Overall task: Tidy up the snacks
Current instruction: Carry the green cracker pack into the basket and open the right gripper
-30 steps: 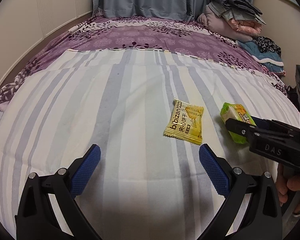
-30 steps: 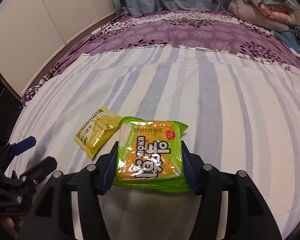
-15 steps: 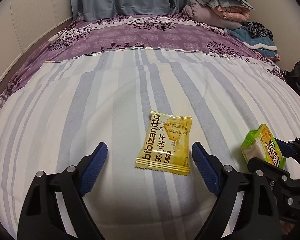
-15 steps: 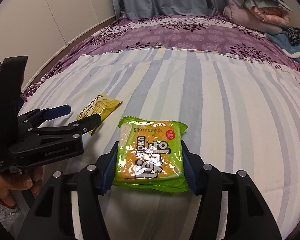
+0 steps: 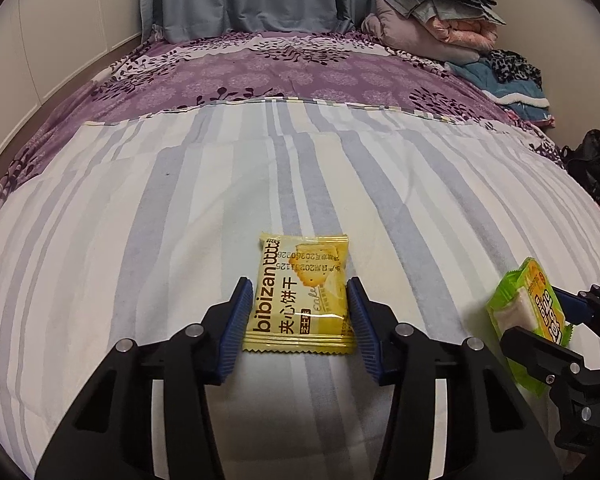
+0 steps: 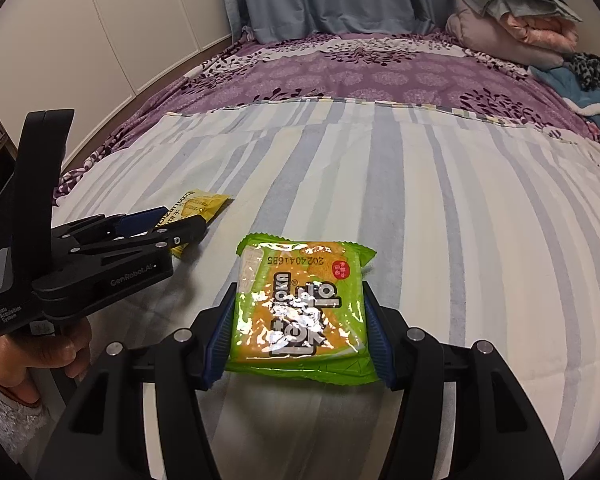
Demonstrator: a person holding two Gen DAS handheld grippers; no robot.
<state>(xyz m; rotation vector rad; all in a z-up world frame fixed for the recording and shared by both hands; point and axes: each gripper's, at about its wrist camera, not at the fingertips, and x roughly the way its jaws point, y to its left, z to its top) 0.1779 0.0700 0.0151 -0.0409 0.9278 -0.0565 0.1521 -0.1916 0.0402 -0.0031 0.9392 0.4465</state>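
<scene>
The left gripper (image 5: pixel 300 320) has slid across the bed since a second ago, and its jaws have just been closing around the flat yellow foil biscuit packet (image 5: pixel 302 294), blue pads now pressing on both long edges. The packet is lying flat on the striped grey-and-white bedsheet (image 5: pixel 160 240), its long axis running away from the camera, its crimped short end pointing back toward the gripper. Just to the right, the right gripper (image 6: pixel 298 330) is clamping the square green-and-orange plastic snack pack (image 6: pixel 302 312), holding it above the sheet.
</scene>
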